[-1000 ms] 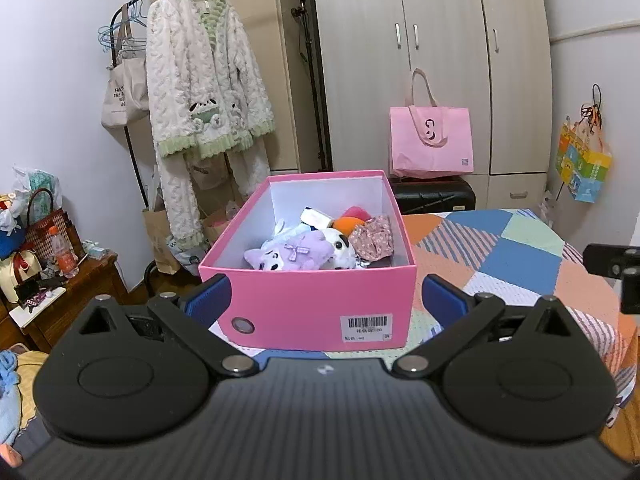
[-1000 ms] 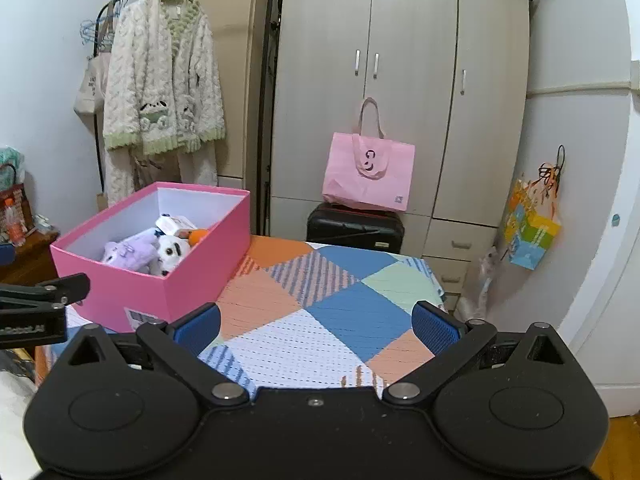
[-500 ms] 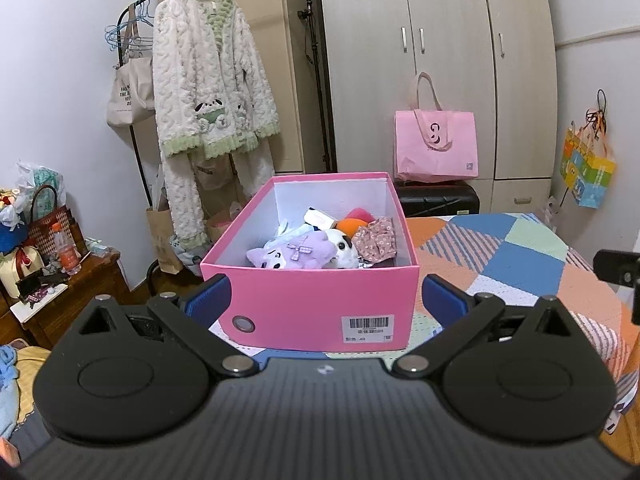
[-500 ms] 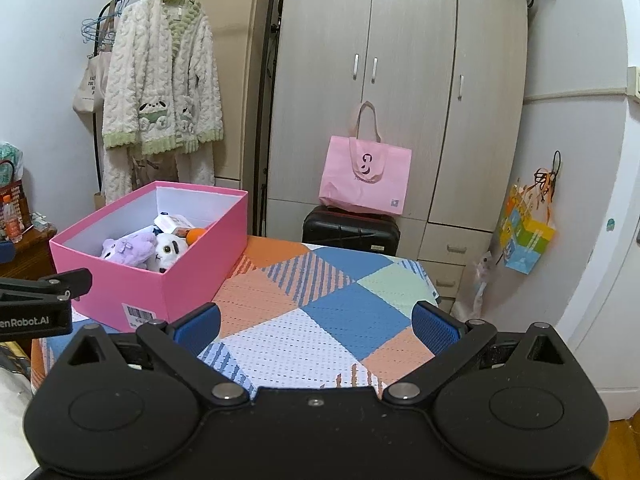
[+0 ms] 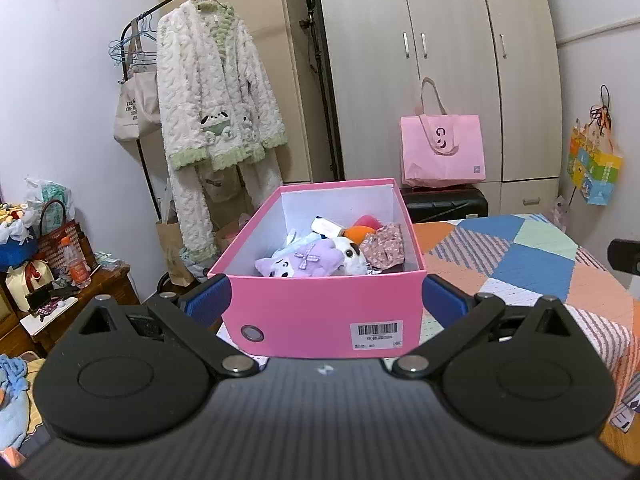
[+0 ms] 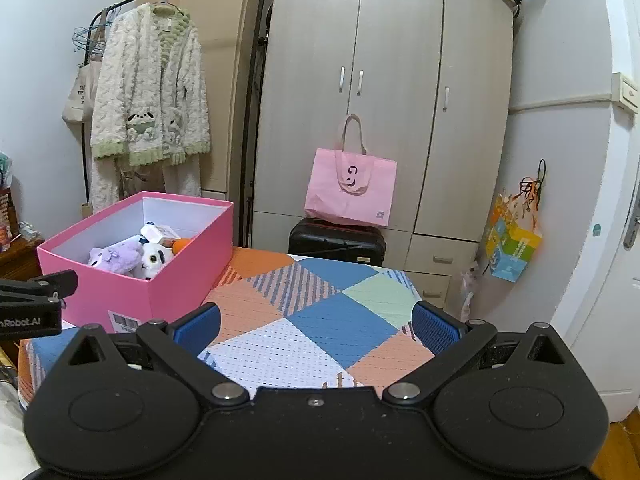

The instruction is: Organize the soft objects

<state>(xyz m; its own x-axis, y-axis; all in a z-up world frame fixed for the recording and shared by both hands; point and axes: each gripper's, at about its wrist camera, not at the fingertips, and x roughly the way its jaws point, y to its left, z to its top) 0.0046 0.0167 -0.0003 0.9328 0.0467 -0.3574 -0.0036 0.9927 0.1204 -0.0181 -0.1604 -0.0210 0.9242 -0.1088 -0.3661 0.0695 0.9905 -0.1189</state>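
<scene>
Looking pretty much done: small plush toys (image 5: 312, 260) fill the pink cardboard box (image 5: 320, 312) on the patchwork-covered table (image 6: 320, 320). Left gripper (image 5: 324, 300) and right gripper (image 6: 316, 324) both gape empty; probably just a final check remains.

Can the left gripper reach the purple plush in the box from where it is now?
Probably yes: the left gripper is open, the pink box has no lid, and the purple plush lies on top.

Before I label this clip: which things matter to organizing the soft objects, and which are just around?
Job: pink box; purple plush; white plush; floral fabric piece.
Lying about: pink tote bag; fleece robe; black suitcase.
</scene>
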